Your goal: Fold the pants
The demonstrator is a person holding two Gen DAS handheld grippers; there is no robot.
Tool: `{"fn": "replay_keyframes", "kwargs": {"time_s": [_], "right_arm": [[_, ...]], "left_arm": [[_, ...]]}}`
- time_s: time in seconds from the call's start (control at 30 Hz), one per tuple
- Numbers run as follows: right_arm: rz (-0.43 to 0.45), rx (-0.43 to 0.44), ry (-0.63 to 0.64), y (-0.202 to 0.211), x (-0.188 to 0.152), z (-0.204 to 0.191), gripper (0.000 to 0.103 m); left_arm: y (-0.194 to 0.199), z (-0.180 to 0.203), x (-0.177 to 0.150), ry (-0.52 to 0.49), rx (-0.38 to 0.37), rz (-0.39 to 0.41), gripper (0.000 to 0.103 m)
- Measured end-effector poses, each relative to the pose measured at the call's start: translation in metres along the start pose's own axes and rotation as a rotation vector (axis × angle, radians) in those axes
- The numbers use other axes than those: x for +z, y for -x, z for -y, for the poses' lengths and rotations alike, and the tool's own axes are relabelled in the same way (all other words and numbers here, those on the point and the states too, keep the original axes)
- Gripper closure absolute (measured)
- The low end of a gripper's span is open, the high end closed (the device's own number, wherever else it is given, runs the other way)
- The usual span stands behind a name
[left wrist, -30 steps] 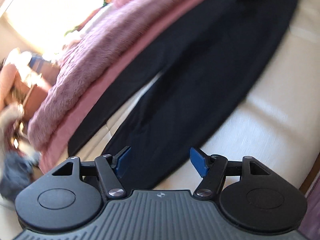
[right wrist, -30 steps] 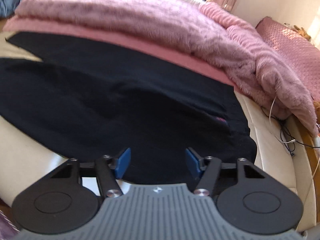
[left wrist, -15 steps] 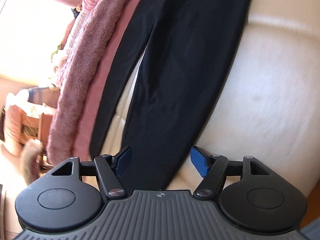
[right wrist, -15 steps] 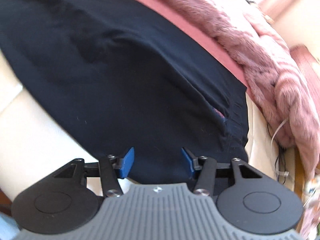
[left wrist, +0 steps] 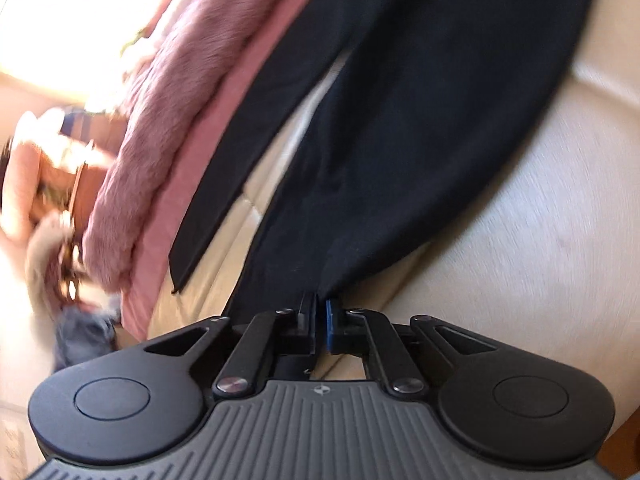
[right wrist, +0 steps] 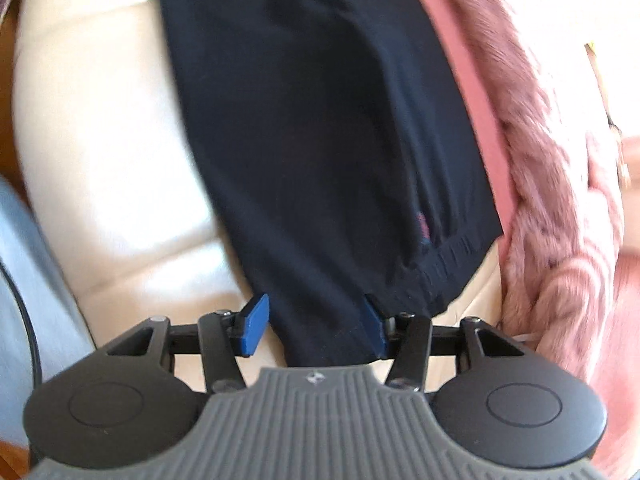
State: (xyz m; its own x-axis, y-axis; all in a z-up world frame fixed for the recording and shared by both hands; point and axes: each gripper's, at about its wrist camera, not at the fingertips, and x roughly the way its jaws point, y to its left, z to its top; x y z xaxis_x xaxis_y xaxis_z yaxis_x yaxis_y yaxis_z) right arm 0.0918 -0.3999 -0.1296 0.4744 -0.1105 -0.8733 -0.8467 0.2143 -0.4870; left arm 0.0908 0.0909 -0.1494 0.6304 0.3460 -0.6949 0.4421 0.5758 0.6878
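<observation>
Pants [left wrist: 420, 128]: black, spread flat along a cream sofa seat [left wrist: 540, 208] — legs apart at one end, waistband at the other.
Neighbours: pink furry blanket [left wrist: 168, 132] along the pants' far edge, touching or just over it; cannot tell which.
Left claw [left wrist: 321, 312]: pressed together, pinching the hem end of the nearer leg; cloth gathered to a point between the pads.
Right claw [right wrist: 316, 328]: half spread and closing, waistband [right wrist: 452, 256] corner lying between the fingers; the pad on the right of the view looks against the cloth, the other [right wrist: 253, 325] clear of it — no grip yet.
Step in hand: taking hold at both ends, probably to bring the near leg over the far one.
Progress: early by the look of it; nothing folded so far, both legs lying single and splayed.
Next move calls for: finishing the pinch at the waist, then lifting both ends together and carrying the near edge across to the far leg [left wrist: 256, 120], seams lined up.
Risk: lifting before the waist pinch bites, so that end slips out; dragging the blanket along with the far edge.
</observation>
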Motion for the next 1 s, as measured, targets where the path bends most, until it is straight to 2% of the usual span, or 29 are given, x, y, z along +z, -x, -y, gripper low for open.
{"fn": "replay_keyframes", "kwargs": {"time_s": [0.13,0.23,0.3,0.33,0.37,0.4,0.53,0.7,0.8,1.0], "right_arm": [[-0.002,0.007,0.128,-0.008,-0.003,-0.028,0.062],[0.007,-0.053,0.139,-0.013,-0.004,-0.041,0.071],[0.021,-0.097,0.138,-0.017,-0.006,-0.047,0.073],[0.029,-0.118,0.142,-0.018,-0.008,-0.050,0.079],[0.035,-0.139,0.142,-0.020,-0.010,-0.052,0.093],[0.033,-0.167,0.140,-0.021,-0.012,-0.055,0.102],[0.051,-0.253,0.061,-0.018,-0.013,-0.057,0.103],[0.112,-0.341,-0.126,0.006,-0.011,-0.025,0.103],[0.148,-0.353,-0.234,0.018,-0.006,0.007,0.103],[0.163,-0.401,-0.327,0.016,0.018,0.082,0.103]], "left_arm": [[0.004,-0.024,0.009,0.154,-0.016,0.001,0.100],[0.008,-0.033,0.016,0.218,-0.005,0.007,0.100],[0.009,-0.040,0.021,0.259,-0.002,0.010,0.100],[0.010,-0.042,0.021,0.278,-0.002,0.011,0.100],[0.010,-0.044,0.022,0.299,-0.002,0.013,0.100],[0.011,-0.048,0.024,0.322,-0.006,0.014,0.100],[0.019,-0.053,0.026,0.377,-0.004,0.021,0.100],[0.022,-0.080,0.037,0.464,-0.001,0.047,0.100],[0.018,-0.100,0.050,0.497,0.021,0.056,0.101],[-0.011,-0.152,0.089,0.571,0.016,0.042,0.101]]}}
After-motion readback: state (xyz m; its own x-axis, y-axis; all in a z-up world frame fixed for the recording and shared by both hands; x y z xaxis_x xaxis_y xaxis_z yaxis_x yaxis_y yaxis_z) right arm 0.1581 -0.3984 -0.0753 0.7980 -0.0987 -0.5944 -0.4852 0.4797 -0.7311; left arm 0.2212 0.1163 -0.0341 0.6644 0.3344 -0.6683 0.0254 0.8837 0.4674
